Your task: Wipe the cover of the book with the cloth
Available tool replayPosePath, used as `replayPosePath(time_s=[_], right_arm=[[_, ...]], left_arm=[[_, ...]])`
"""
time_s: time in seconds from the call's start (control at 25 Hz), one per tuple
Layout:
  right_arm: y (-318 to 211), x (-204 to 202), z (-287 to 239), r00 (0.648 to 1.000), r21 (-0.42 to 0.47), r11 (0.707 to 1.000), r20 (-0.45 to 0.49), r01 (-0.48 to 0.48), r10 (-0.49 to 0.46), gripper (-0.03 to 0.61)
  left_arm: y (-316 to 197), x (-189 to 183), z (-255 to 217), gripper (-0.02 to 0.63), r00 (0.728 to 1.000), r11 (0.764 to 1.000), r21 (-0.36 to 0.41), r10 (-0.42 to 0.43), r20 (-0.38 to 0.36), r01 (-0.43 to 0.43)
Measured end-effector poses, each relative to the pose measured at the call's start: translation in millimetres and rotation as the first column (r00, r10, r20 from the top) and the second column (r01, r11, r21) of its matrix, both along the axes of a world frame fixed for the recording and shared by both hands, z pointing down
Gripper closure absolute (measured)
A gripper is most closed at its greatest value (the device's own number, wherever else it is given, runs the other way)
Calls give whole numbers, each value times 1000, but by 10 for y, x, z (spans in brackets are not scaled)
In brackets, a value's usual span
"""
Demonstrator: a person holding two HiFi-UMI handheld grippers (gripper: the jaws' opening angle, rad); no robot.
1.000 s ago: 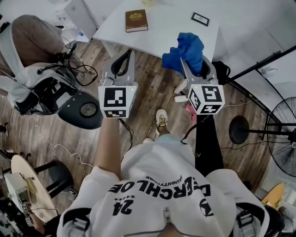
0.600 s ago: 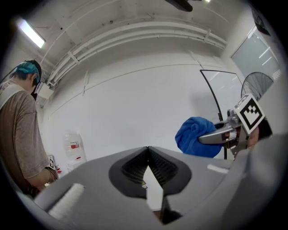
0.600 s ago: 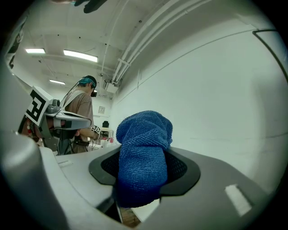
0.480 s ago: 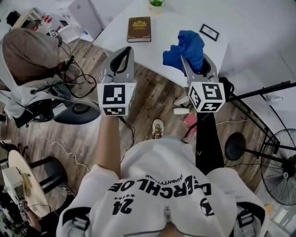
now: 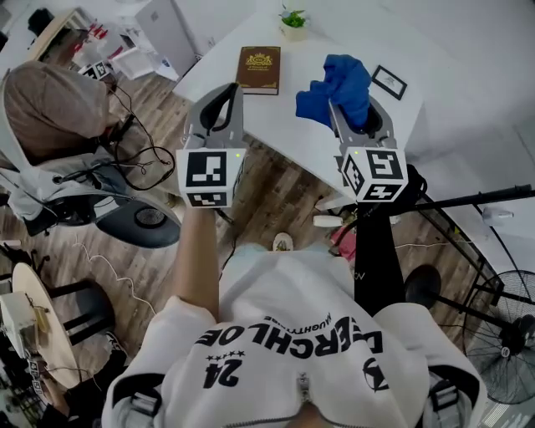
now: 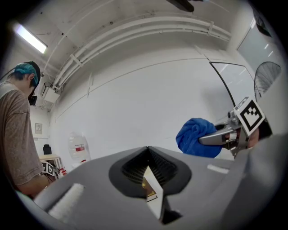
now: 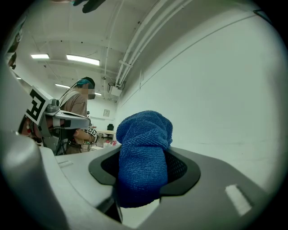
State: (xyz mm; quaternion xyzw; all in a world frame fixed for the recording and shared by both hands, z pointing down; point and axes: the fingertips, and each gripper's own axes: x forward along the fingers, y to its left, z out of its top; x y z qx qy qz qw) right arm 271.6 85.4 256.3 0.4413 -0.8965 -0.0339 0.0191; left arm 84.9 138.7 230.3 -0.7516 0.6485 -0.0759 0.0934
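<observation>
A brown book (image 5: 260,68) with gold print lies flat on the white table (image 5: 326,134), near its left edge. My left gripper (image 5: 222,94) is held up short of the book, shut with nothing in it; a sliver of the book (image 6: 147,186) shows through its jaws. My right gripper (image 5: 357,110) is shut on a bunched blue cloth (image 5: 337,89), which hangs over the table to the right of the book. In the right gripper view the cloth (image 7: 144,152) fills the jaws. The cloth (image 6: 194,137) is also in the left gripper view.
A small potted plant (image 5: 292,23) and a framed card (image 5: 389,81) sit on the table beyond the book and cloth. A person in brown (image 5: 50,100) sits at the left among cables. A black stand (image 5: 468,201) and fan (image 5: 501,351) are at the right.
I have come closer to the table: book and table have slid down the frame toward the grippers. Both grippers keep their pose, and the cloth stays held.
</observation>
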Motion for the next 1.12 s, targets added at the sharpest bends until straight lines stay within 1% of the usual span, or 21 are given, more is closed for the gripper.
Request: replayPosePath(time_s=[0.2,0.44,0.64,0.8,1.0,1.12], right_arm=[[-198,-74,62,1000,-9,1000,8,9,-9,367],[-426,-202,163,1000,-25,1000,0,1,-1,367],[-722,-341,199,1000,-26,999,-15,-21,21,367],[-1053,-517,228,999,-26,999,-20,-39,38,367],[-1610,-835,290,999,-28,998,10,-51,51,367],[-1956,-1064,263,998,-16,998,8,-61,61,367]], left_arm=[[-198,-114,37,557,1000,1000,-6,-20,-6,20],[-428,-372,31,557,998,998,29,-49,-46,50],[-771,-579,59,557,998,998,46,-40,-55,43],[-1141,-740,101,557,997,998,54,-9,-74,13],[-1789,-1005,188,557,997,998,51,27,-75,-23],[-2168,-1221,193,557,996,998,53,31,-78,-27]])
